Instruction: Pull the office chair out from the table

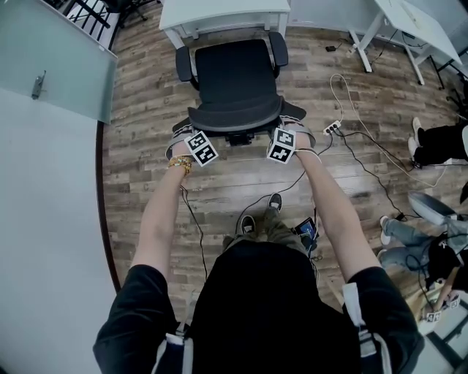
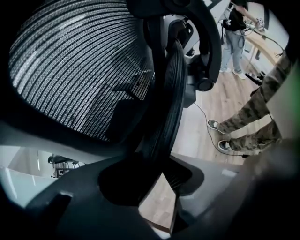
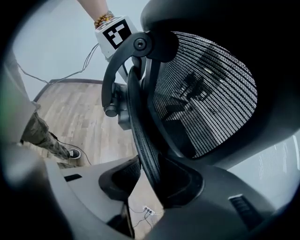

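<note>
Below, left gripper [image 1: 193, 139] and right gripper [image 1: 286, 139] each clamp the top rim of the office chair [image 1: 238, 80], which faces the white table [image 1: 219, 16], seat front just beside its edge; both cubes bear black-and-white square markers.

Wood-plank floor [image 1: 146, 182] all around. On it, right of centre, a white power strip [image 1: 333, 128] with a black cable [image 1: 356, 146] trailing right. Frosted glass panel [image 1: 51, 58] at upper left. Bystanders' legs at the right edge: black trousers [image 1: 442, 142], jeans [image 1: 402, 237].
</note>
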